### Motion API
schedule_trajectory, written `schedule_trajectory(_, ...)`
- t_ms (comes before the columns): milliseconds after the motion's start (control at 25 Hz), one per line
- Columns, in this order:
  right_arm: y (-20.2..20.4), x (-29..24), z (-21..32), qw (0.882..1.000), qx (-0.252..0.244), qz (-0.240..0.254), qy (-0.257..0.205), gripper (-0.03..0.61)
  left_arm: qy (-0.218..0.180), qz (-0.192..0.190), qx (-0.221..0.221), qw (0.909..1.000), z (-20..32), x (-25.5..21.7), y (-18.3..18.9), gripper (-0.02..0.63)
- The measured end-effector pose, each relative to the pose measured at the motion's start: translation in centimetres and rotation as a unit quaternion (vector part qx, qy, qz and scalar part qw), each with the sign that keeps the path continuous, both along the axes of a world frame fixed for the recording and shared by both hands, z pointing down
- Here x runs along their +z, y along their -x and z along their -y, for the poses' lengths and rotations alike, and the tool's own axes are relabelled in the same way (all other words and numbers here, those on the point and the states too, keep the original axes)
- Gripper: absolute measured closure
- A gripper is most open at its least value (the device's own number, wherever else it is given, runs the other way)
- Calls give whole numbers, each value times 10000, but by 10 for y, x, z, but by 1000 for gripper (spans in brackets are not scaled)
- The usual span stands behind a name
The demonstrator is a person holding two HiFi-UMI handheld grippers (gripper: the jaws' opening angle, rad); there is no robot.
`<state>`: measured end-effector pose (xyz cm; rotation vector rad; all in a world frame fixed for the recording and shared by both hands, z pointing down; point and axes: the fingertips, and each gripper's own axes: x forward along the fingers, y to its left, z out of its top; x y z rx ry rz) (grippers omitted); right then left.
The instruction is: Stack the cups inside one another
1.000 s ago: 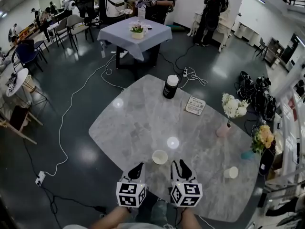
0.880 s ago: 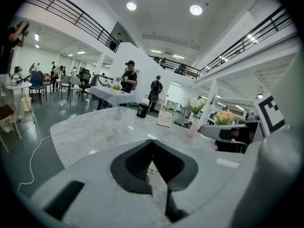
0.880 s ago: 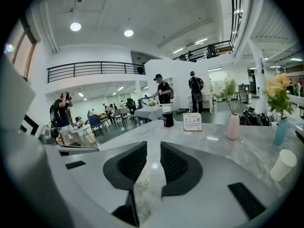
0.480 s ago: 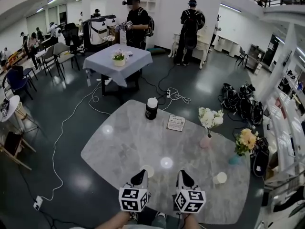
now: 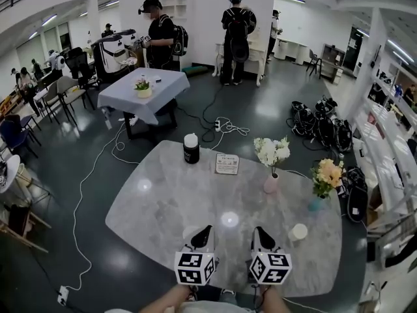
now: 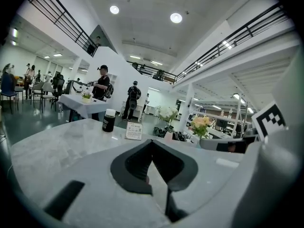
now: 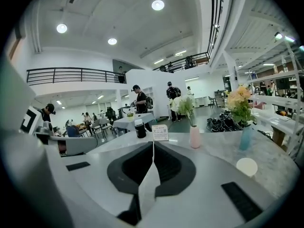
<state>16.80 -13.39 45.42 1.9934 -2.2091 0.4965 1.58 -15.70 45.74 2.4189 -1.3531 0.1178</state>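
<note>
Two pale cups stand apart on the grey marble table (image 5: 156,207). One cup (image 5: 299,231) sits near the right edge, to the right of my right gripper (image 5: 258,232); the right gripper view shows this cup (image 7: 247,166) low at the right. The other cup (image 5: 190,232) is mostly hidden just left of my left gripper (image 5: 207,231). Both grippers hover side by side over the near edge. Each has its jaws pressed together with nothing between them, as in the left gripper (image 6: 152,142) view and the right gripper (image 7: 153,143) view.
A black bottle with a white lid (image 5: 191,149) and a card (image 5: 227,163) stand at the table's far side. A pink vase of white flowers (image 5: 270,182) and a blue vase of orange flowers (image 5: 317,203) stand at the right. Cables, chairs and people are beyond.
Both grippers have drifted together across the table's near edge. The nearer cup, once ahead between them, now lies half hidden beside the left gripper. The right jaws have closed.
</note>
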Motion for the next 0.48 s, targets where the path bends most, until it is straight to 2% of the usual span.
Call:
schedule_trajectory(320, -6, 2, 8, 10000, -10, 91, 15, 566, 4, 60, 59, 10000, 6, 1, -10, 612)
schedule_trajectory(480, -6, 2, 11, 9999, -25, 119, 11, 566, -146, 249, 101, 9995, 6, -2, -11, 612)
